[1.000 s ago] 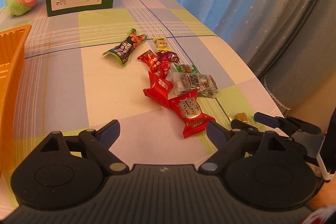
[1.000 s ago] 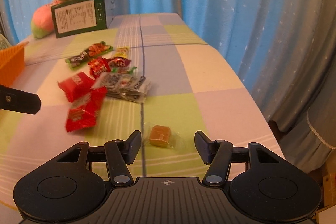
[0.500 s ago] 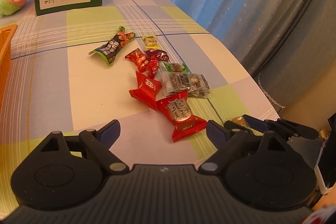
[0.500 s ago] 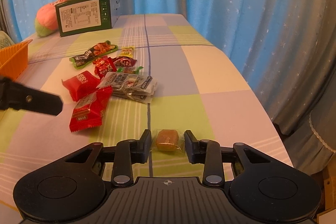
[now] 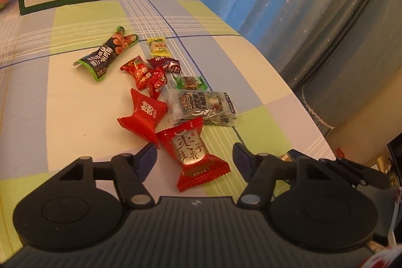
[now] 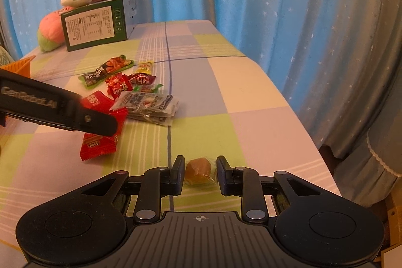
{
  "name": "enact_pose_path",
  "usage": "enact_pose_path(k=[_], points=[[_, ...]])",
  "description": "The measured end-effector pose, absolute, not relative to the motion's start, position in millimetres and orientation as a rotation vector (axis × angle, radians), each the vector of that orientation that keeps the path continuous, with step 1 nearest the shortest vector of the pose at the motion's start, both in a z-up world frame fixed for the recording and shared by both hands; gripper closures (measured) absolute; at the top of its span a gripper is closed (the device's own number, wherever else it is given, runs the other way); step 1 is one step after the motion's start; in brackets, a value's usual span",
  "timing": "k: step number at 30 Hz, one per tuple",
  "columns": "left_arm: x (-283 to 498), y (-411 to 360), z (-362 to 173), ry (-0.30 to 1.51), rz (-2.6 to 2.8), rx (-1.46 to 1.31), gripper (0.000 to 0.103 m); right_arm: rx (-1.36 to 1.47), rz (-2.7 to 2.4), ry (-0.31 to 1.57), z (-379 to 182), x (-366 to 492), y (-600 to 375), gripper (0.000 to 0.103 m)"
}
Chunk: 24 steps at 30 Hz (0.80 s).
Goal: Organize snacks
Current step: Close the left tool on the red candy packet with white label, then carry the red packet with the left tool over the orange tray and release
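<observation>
Right gripper (image 6: 199,171) is closing its jaws onto a small amber candy in clear wrap (image 6: 198,170) at the near edge of the plaid-clothed table (image 6: 246,97); both pads are touching the wrapper. Left gripper (image 5: 194,158) is narrowing its jaws around a red foil snack packet with a silver label (image 5: 192,152), gaps showing on both sides, pads not touching. Farther back, a heap of mixed wrapped snacks (image 5: 160,82) is lying mid-table.

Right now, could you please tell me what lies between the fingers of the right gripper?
A small brown candy in a clear wrapper lies between the right gripper's fingers, which have just been closing on it; the right wrist view shows this.
</observation>
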<state>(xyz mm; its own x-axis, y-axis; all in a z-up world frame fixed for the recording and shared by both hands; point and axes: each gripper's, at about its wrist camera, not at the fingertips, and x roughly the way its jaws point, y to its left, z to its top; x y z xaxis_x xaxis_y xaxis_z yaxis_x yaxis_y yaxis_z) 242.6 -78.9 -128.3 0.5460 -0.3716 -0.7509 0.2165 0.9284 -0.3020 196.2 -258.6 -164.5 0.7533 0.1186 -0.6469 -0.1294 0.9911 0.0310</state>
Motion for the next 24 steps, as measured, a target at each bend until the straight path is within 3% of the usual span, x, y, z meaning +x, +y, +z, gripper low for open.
enact_pose_path(k=[4,8,13,24], points=[[248.3,-85.7,-134.6,0.955,-0.342,-0.155,0.063,-0.003,0.130,0.689,-163.2,191.2,-260.1,0.076],[249.7,-88.2,-139.1,0.966,-0.324,-0.121,0.074,-0.003,0.130,0.687,-160.9,188.4,-259.5,0.076],[244.5,-84.4,-135.0,0.973,-0.328,-0.106,0.079,0.009,0.131,0.687,-156.8,186.9,-258.8,0.076],[217.4,-49.6,-93.8,0.920,-0.300,-0.123,0.079,0.024,0.175,0.636,-121.5,181.3,-242.6,0.076]])
